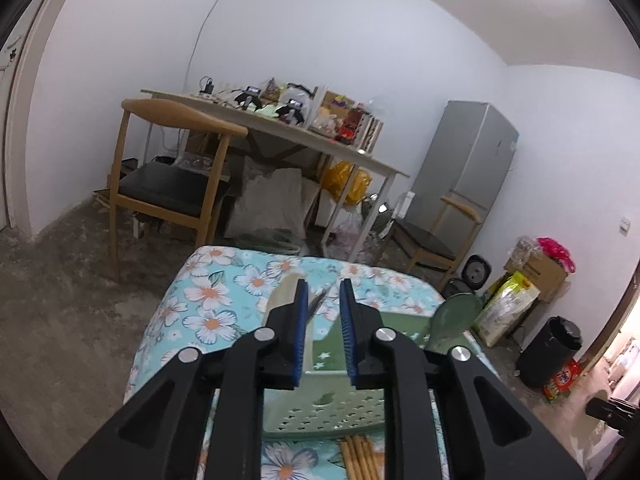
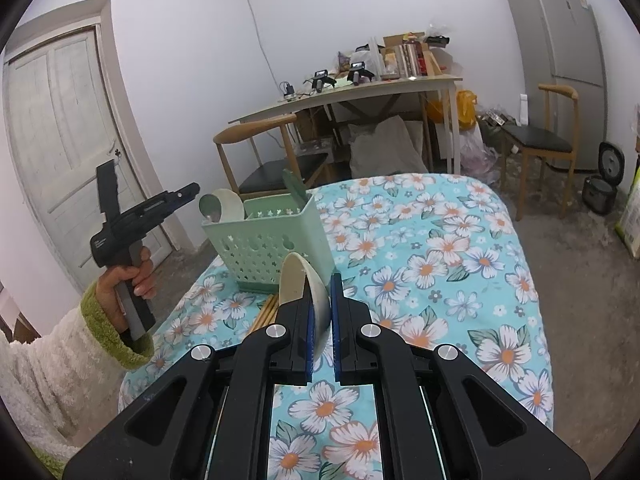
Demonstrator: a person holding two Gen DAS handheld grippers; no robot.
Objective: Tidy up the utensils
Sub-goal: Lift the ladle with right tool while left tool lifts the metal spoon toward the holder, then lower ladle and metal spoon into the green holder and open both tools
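Right wrist view first, from its left side. A hand (image 2: 128,276) in a fuzzy sleeve holds the left gripper (image 2: 188,192) up in the air, just left of the green utensil basket (image 2: 276,244). I cannot tell from here how its jaws stand.

Next comes the basket. It stands upright on the flowery tablecloth (image 2: 440,248). A cream spoon (image 2: 222,204) and a green spoon (image 2: 294,186) stick up out of it, handles down and bowls up. I think they stand that way so they stay tidy and are easy to grab.

Wooden chopsticks (image 2: 266,312) lie flat on the cloth just in front of the basket. They point toward it.

Last, the right gripper (image 2: 320,312) is squeezed tight on another cream spoon (image 2: 304,292). Its long way runs from the jaws up toward the basket, bowl end first and turned on its side. I think it is held like this so it can slide in beside the others.

Left wrist view: the left gripper (image 1: 323,312) hangs over the basket (image 1: 332,404) with its jaws a little apart. Nothing is between them.
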